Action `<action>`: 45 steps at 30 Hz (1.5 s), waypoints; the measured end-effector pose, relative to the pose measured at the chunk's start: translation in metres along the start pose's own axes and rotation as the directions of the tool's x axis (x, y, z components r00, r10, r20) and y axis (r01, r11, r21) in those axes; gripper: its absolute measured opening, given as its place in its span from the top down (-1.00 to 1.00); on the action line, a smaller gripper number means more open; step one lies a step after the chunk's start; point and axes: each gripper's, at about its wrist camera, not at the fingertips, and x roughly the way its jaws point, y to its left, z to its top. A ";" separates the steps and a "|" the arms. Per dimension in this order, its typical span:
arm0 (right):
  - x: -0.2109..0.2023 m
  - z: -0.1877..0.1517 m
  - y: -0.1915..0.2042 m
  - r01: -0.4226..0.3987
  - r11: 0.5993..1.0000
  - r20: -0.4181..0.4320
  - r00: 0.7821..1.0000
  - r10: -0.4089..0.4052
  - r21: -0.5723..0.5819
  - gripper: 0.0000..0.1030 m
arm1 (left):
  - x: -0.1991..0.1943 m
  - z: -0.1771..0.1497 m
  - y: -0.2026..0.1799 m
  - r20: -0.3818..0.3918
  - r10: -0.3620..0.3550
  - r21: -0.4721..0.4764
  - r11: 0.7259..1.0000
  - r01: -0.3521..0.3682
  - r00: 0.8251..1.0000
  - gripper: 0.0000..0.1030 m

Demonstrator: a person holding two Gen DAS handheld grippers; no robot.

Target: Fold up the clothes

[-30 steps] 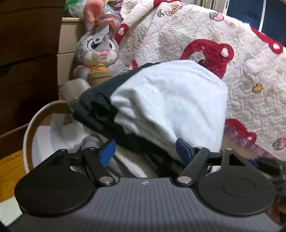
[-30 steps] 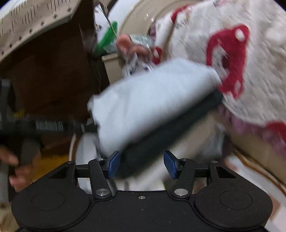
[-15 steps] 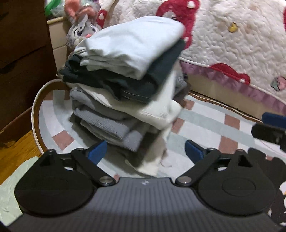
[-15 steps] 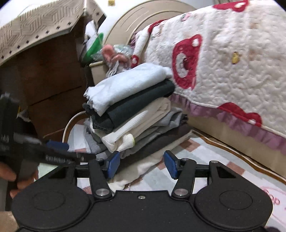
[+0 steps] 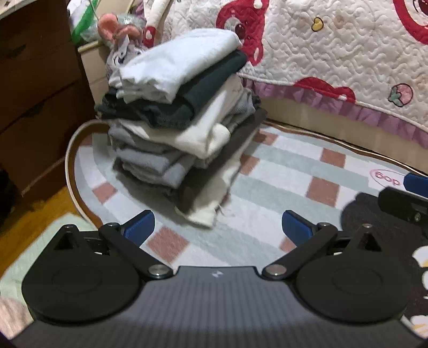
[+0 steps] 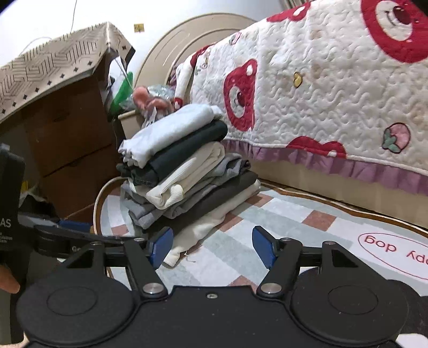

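Ahead of my tools and under them lies a checked rug [image 5: 270, 171] in pale green, white and pink, with a cream-edged border; to my left it gives way to a wooden floor [image 5: 34, 214]. Farther left stands a dark wooden dresser [image 6: 67, 139] under a patterned cloth [image 6: 50, 67]. To my right a bed carries a quilted white bedspread [image 6: 334, 88] with red bears and a purple frill. Beyond, a cream arched headboard [image 6: 187, 34] meets a white wall [image 6: 48, 18].

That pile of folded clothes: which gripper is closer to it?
Probably the left, narrowly. The left gripper and right gripper both hang open just short of the clothes pile.
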 end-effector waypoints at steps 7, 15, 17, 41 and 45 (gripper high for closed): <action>-0.014 -0.006 0.003 0.013 1.000 -0.002 1.000 -0.013 -0.026 -0.41 | -0.016 -0.013 -0.015 -0.035 -0.001 -0.011 1.000 0.001 0.999 -1.00; -0.028 -0.008 -0.001 0.033 0.999 0.009 0.999 -0.033 -0.007 -0.43 | -0.019 -0.017 -0.029 -0.054 -0.031 0.000 1.000 0.031 0.998 -1.00; -0.029 -0.008 -0.002 0.045 0.999 0.007 0.999 -0.045 -0.005 -0.43 | -0.018 -0.018 -0.032 -0.063 -0.032 -0.002 0.999 0.032 0.997 -1.00; -0.022 -0.011 0.008 0.073 0.997 -0.030 0.997 -0.072 0.004 -0.44 | -0.013 -0.019 -0.035 -0.100 -0.043 0.049 0.998 0.048 0.994 -1.00; -0.024 -0.007 0.005 0.074 0.995 -0.017 0.997 -0.073 0.070 -0.44 | -0.013 -0.018 -0.035 -0.103 -0.045 0.061 0.997 0.051 0.994 -1.00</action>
